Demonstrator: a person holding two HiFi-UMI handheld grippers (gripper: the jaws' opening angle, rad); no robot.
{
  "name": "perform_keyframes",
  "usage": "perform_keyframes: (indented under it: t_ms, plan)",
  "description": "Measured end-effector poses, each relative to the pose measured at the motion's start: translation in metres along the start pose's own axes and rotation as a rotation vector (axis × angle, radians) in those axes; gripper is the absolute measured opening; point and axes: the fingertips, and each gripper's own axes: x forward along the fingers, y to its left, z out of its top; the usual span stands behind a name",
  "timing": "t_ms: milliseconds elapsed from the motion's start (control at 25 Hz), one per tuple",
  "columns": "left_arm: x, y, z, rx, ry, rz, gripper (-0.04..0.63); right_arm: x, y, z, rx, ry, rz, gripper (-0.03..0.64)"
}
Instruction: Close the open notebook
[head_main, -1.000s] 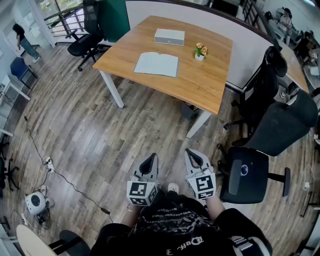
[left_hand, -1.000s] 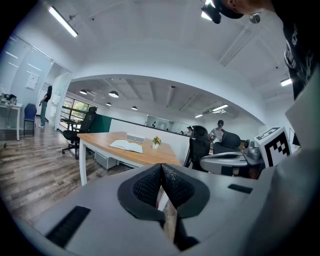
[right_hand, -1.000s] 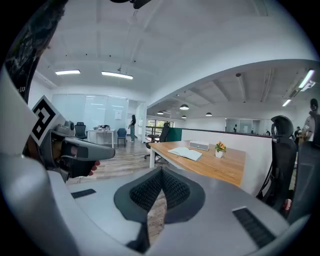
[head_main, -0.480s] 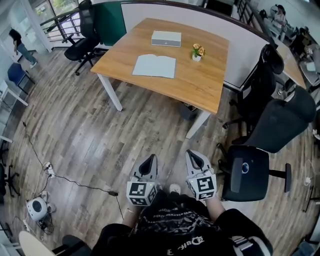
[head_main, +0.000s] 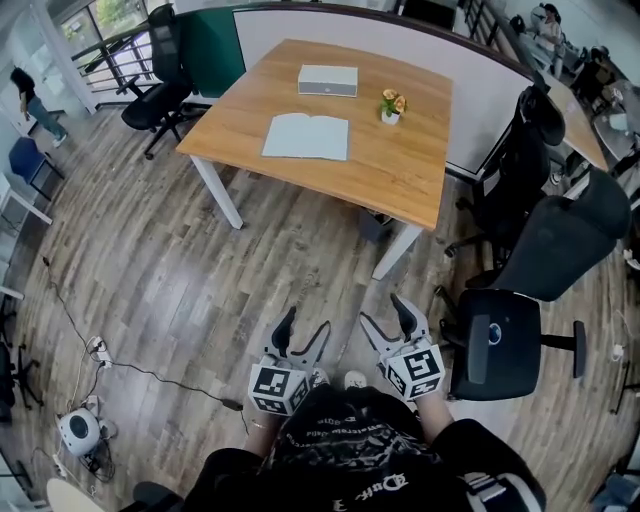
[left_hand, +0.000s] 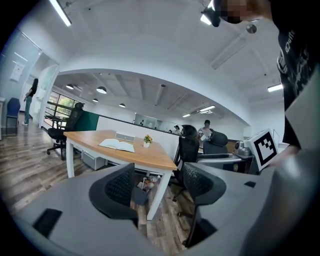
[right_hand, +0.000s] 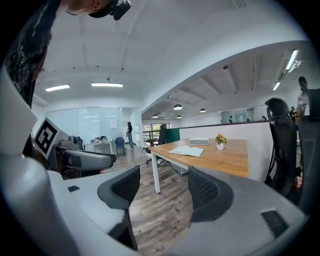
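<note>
**Both claws released, notebook far off on the table**

Head view: the open notebook, pale, flat and rectangular, lay on the wooden table. It was well apart from the left gripper and right gripper, both low over the plank floor.

Left gripper view: its dark, textured pads had just been opening, with nothing between them and the notebook far ahead.

Right gripper view: its jaws had likewise just been opening, spread and empty.

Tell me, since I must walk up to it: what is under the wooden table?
A dark bin stands by a white leg; the left gripper view adds a grey cabinet. The tabletop hides the rest from the head view.
</note>
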Motion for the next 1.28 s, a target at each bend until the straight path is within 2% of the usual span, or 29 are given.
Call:
perform_keyframes:
  t_ms: [240, 360, 520, 680, 960, 1120, 1280]
  plan:
    - [-0.001, 0.021, -0.002, 0.011, 0.008, -0.030, 0.307, 0.014, 0.008, -0.003, 0.010, 0.011, -0.043, 0.304]
    - [-0.001, 0.032, -0.003, 0.020, 0.011, -0.029, 0.307, 0.022, 0.015, -0.007, 0.013, 0.024, -0.033, 0.304]
    - [-0.001, 0.044, -0.008, -0.027, 0.019, -0.011, 0.307, 0.031, 0.023, -0.009, 0.003, 0.042, -0.015, 0.304]
    - [0.004, 0.056, -0.010, -0.031, 0.027, -0.012, 0.307, 0.044, 0.018, -0.013, -0.001, 0.060, 0.002, 0.295]
    - [0.042, 0.089, 0.002, -0.077, 0.024, 0.066, 0.307, 0.093, -0.018, 0.000, -0.010, 0.068, 0.027, 0.290]
    - [0.075, 0.111, 0.012, -0.131, 0.019, 0.116, 0.305, 0.122, -0.046, 0.015, -0.015, 0.064, 0.049, 0.288]
    - [0.118, 0.117, 0.030, -0.098, 0.018, 0.125, 0.305, 0.151, -0.085, 0.029, -0.027, 0.063, 0.055, 0.285]
